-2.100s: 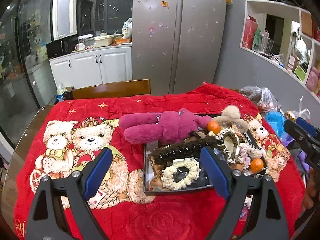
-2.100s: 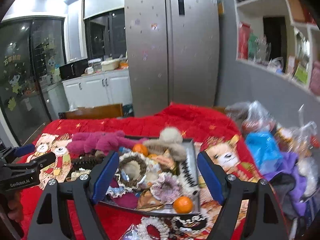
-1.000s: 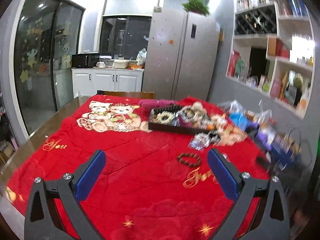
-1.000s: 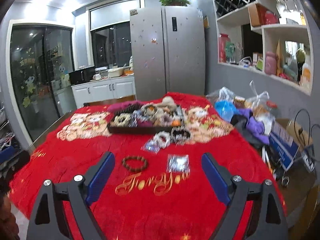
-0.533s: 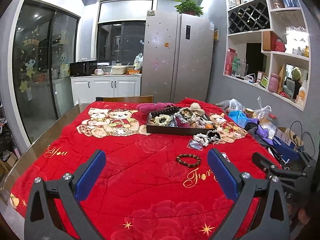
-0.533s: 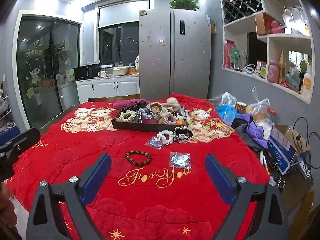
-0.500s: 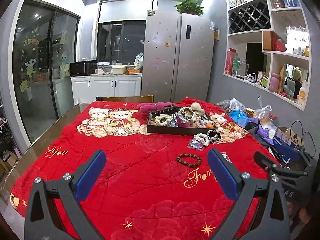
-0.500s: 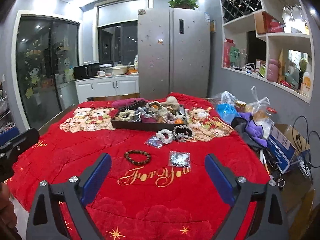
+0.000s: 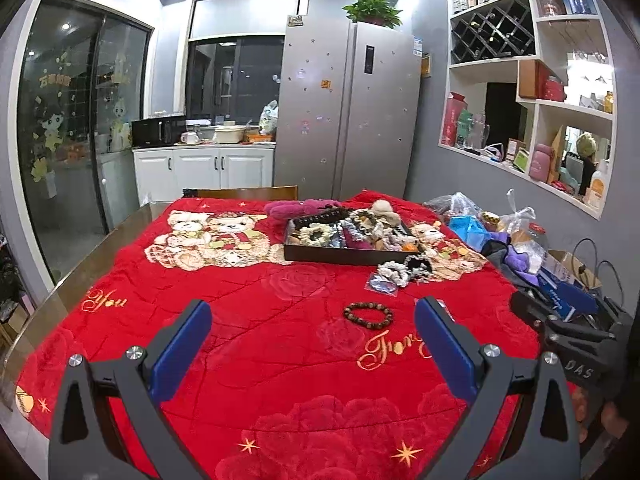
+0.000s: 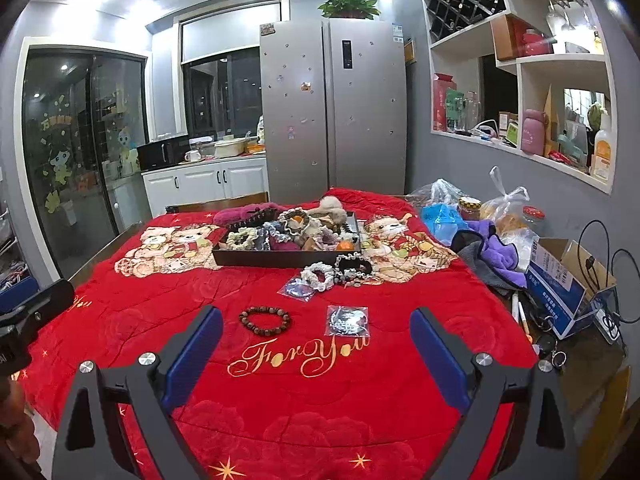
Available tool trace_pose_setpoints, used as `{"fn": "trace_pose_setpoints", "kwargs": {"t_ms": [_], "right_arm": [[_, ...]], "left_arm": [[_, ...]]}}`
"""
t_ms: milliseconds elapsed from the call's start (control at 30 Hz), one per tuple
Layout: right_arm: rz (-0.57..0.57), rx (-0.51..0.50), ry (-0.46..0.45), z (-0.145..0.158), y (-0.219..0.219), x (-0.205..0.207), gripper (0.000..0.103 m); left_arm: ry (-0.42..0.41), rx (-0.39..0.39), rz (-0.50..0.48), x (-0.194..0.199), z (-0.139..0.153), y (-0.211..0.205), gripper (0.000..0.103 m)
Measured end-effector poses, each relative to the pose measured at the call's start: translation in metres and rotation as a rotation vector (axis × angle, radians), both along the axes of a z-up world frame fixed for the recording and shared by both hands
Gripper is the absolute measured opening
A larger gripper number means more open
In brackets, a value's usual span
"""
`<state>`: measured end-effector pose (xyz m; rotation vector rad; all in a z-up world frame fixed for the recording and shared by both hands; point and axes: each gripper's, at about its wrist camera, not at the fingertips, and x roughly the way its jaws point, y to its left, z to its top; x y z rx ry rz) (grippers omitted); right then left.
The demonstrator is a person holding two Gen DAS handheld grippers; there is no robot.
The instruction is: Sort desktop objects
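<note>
Only right view: bagged item point(image 10: 347, 320).

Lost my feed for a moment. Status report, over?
Both grippers, left and right, jaws open, empty. Bead bracelet loose on blanket, short of tray. Nothing in the way.

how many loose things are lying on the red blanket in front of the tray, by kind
bead bracelet: 1
clear packets: 2, one beside the bracelet, one nearer the tray
hair scrunchies: 2, a pale one and a dark one, touching each other
total: 5
The pile inside the tray is too tangled to count.
</note>
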<state>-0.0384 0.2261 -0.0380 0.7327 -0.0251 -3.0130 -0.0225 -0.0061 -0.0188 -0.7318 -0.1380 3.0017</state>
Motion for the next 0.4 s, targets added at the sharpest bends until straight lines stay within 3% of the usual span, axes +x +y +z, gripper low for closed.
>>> {"fn": "trace_pose_setpoints", "kwargs": {"t_ms": [133,400], "right_arm": [[0.008,0.013,-0.001,-0.0004,-0.0035,0.0006,0.097],[0.012,0.004,-0.007,-0.0013,-0.0015,-0.0004,0.097]], "left_arm": [[-0.006,0.031,-0.034,0.0016,0.0017,-0.0005,0.102],[0.007,-0.003,-0.031,0.0057,0.0043,0.0063,0.102]]}}
